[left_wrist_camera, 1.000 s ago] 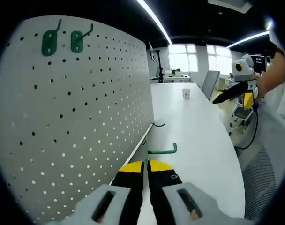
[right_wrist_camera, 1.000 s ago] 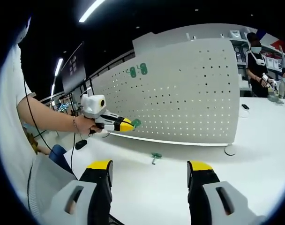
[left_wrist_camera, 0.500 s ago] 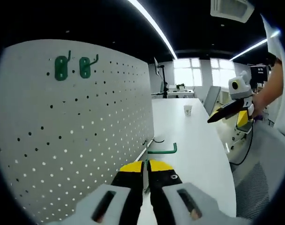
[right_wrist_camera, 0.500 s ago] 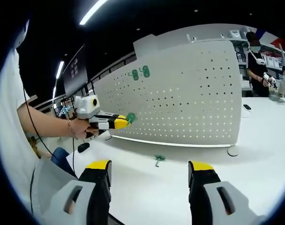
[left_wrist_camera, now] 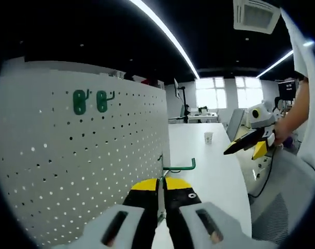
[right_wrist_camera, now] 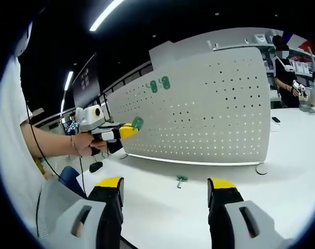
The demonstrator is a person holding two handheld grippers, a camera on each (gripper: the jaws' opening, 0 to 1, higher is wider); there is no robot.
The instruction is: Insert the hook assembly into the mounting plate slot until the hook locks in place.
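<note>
A white pegboard (left_wrist_camera: 90,155) (right_wrist_camera: 204,114) stands upright on the white table, with two green hooks (left_wrist_camera: 92,101) (right_wrist_camera: 159,84) mounted near its top. My left gripper (left_wrist_camera: 161,188) is shut on a green hook (left_wrist_camera: 179,167), its plate pinched between the yellow jaws and its bent arm pointing right. In the right gripper view the left gripper (right_wrist_camera: 127,129) hangs in the air left of the board with the green hook's plate (right_wrist_camera: 138,122) at its tip. My right gripper (right_wrist_camera: 165,182) is open with nothing between its jaws. Another green hook (right_wrist_camera: 181,179) lies on the table before the board.
A paper cup (left_wrist_camera: 208,137) stands far down the white table (left_wrist_camera: 209,166). The right gripper (left_wrist_camera: 248,144) shows at the right of the left gripper view, held by a hand. A person (right_wrist_camera: 288,67) stands beyond the board's right end. The board's foot ring (right_wrist_camera: 260,169) rests on the table.
My left gripper has risen with the hook in it; the two mounted hooks sit lower in its view. In the right gripper view it has moved up and left. My right gripper stays open.
</note>
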